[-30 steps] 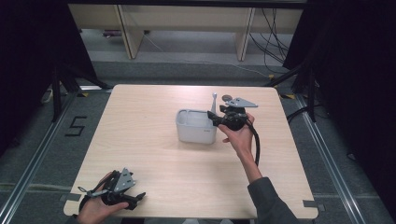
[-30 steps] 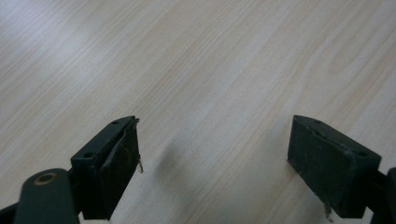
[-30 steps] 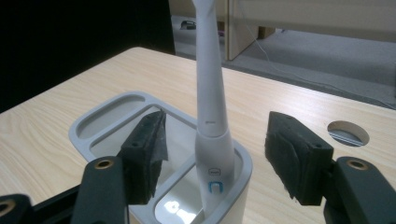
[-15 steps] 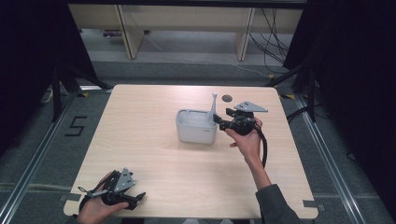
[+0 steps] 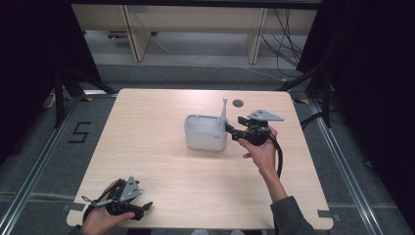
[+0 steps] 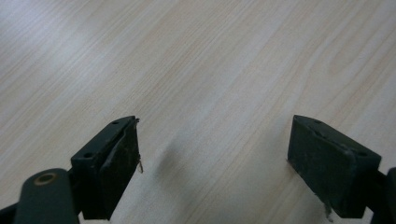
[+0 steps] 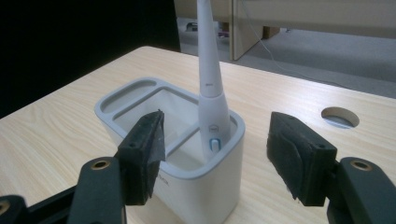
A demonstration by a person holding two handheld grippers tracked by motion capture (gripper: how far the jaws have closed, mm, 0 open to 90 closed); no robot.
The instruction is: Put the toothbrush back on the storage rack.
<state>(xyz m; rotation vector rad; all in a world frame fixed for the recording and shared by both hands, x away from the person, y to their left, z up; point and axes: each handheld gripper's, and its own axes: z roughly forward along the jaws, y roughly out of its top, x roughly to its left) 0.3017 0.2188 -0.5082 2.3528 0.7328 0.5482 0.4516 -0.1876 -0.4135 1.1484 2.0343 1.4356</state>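
So, R gripper (image 5: 234, 132) sits mid-frame in high view, jaws wide, just beside white holder (image 5: 205, 132) w/ toothbrush (image 7: 210, 93) standing upright in its near compartment. L gripper (image 5: 139, 209) at bottom left, jaws wide over bare table (image 5: 161, 161).

We see a table (image 5: 161, 147) of pale matt wood grain. On it, the holder (image 7: 196, 182) and toothbrush (image 7: 210, 88) look like smooth, faintly glossy plastic; the gripper pads (image 7: 149, 140) look rough, matt black.
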